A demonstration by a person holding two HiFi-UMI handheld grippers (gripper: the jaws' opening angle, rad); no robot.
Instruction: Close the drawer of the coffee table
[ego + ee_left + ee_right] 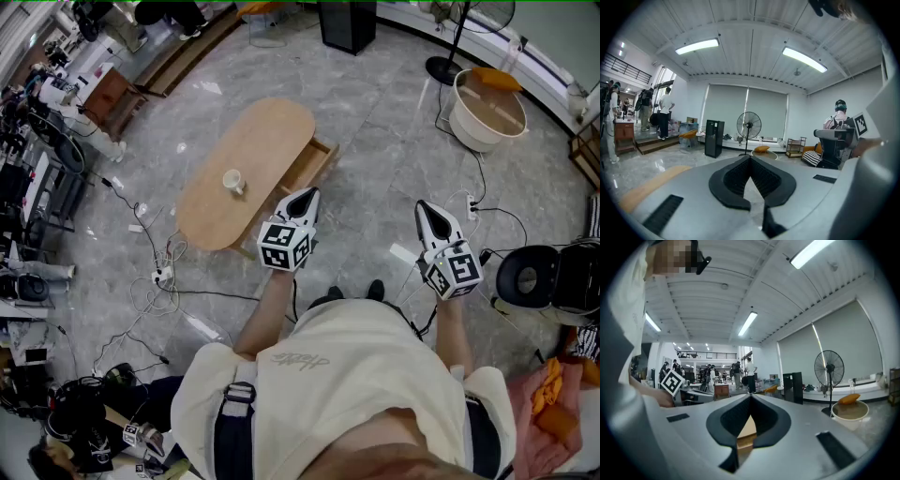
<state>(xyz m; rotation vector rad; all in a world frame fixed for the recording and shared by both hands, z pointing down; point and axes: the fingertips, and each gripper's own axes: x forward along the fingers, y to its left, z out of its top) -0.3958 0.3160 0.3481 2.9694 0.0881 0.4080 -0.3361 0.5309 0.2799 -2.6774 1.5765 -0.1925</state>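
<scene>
The oval wooden coffee table point(248, 155) stands on the grey floor ahead of me, with a small white cup point(232, 181) on its top. Its drawer point(313, 163) sticks out open on the side toward me. My left gripper point(307, 196) is shut and empty, hovering just short of the drawer's near corner. My right gripper point(427, 208) is also shut and empty, over bare floor well right of the table. In the left gripper view the shut jaws point(750, 157) point across the room, with the tabletop point(649, 185) at lower left. In the right gripper view the wooden table point(747, 428) shows under the shut jaws point(751, 396).
A white tub point(487, 111), a fan stand point(448, 67) and a black box point(348, 24) stand beyond the table. Cables and a power strip point(161, 276) lie on the floor at left. A black chair point(531, 277) is at right. People stand far off at the room's left.
</scene>
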